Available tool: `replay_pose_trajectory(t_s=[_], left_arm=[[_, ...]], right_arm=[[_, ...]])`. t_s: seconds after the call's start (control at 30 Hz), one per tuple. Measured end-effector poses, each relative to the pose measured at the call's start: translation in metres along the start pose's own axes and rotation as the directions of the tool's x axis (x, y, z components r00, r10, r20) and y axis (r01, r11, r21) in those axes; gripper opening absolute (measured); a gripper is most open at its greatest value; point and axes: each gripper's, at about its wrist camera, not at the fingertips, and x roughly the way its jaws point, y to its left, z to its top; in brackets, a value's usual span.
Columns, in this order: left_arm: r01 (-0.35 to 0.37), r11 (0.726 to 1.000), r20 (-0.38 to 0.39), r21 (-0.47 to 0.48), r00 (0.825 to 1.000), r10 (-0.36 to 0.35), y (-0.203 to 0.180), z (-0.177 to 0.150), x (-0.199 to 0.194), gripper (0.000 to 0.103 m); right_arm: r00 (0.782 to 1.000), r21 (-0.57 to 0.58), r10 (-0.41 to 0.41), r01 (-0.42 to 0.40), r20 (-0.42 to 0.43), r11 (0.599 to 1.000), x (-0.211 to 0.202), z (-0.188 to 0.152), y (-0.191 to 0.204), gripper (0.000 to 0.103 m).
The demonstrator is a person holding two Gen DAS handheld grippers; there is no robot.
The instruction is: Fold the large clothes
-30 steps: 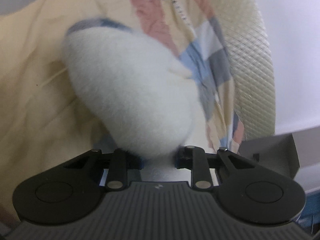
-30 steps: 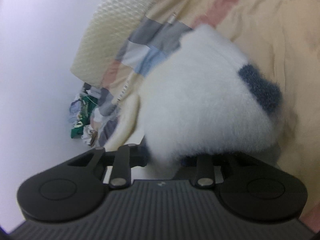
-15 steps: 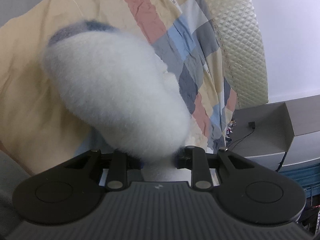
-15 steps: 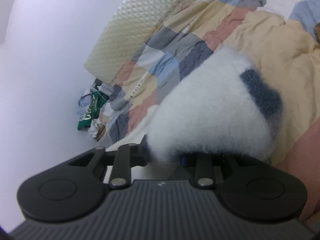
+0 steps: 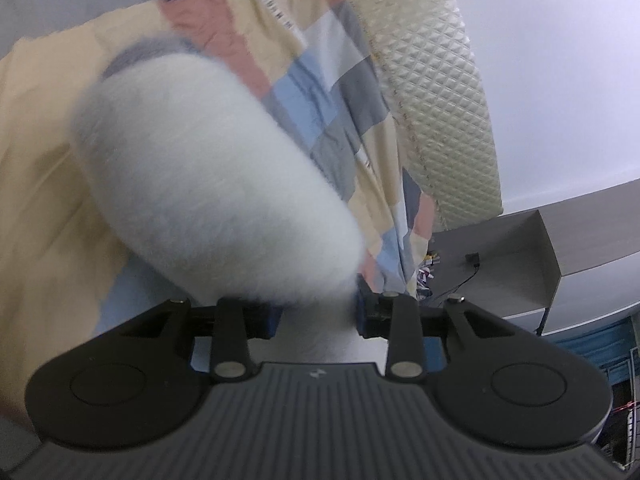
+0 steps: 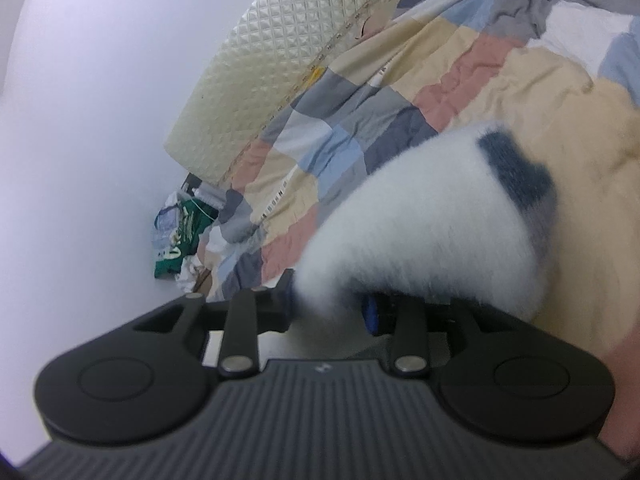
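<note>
Left wrist view is filled mostly by the bed: a patchwork quilt (image 5: pixel 328 92) of cream, pink, blue and grey squares lies over a quilted cream mattress (image 5: pixel 436 92), and a white wall (image 5: pixel 560 60) stands behind. Beside the bed there is a grey shelf unit (image 5: pixel 516 256) with a small dark plug and a cable on it. In front of all this hangs the white fluffy garment (image 5: pixel 200 184), with a grey-blue patch at its far edge; it is lifted above the quilt and blurred, so I judge it is being carried or shaken out for a fold. The left gripper (image 5: pixel 318 314) is clamped on the garment; white pile fills the gap between its two blue pads. From the right wrist view the same garment (image 6: pixel 420 224) bulges up from the right gripper (image 6: pixel 328 312), which also pinches it, and the dark patch (image 6: pixel 516 168) is clearer there. It seems each tool holds one edge so that the wide cloth stays spread between them and can be laid flat on the quilt (image 6: pixel 400 92). On the floor by the wall lies a small heap of clutter (image 6: pixel 180 236), with something green in it.
</note>
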Motion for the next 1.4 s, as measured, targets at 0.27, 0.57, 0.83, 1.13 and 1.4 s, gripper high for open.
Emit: replay_pose_trajectory(t_s=[0.27, 0.57, 0.83, 1.13, 1.4], left_arm=[[0.002, 0.998, -0.006, 0.07, 1.0, -0.001, -0.013, 0.034, 0.066, 0.052], [0.019, 0.993, 0.009, 0.12, 1.0, -0.02, 0.013, 0.067, 0.152, 0.054], [-0.025, 0.976, 0.005, 0.217, 1.0, 0.025, 0.033, 0.078, 0.203, 0.052], [0.005, 0.957, -0.02, 0.291, 1.0, 0.001, 0.024, 0.075, 0.177, 0.063], [-0.21, 0.856, 0.123, 0.473, 0.977, 0.172, 0.009, 0.067, 0.125, 0.068]], right_arm=[[0.999, 0.094, 0.021, -0.017, -0.036, 0.995, 0.046, 0.041, -0.022, 0.064], [0.998, 0.075, -0.021, 0.025, -0.054, 0.997, 0.113, 0.064, -0.071, 0.066], [0.996, -0.167, -0.084, 0.077, -0.035, 0.983, 0.152, 0.066, -0.073, 0.065], [0.99, -0.266, -0.14, 0.134, -0.004, 0.955, 0.141, 0.058, -0.054, 0.066], [0.969, -0.329, -0.202, 0.239, 0.142, 0.914, 0.094, 0.056, -0.039, 0.086]])
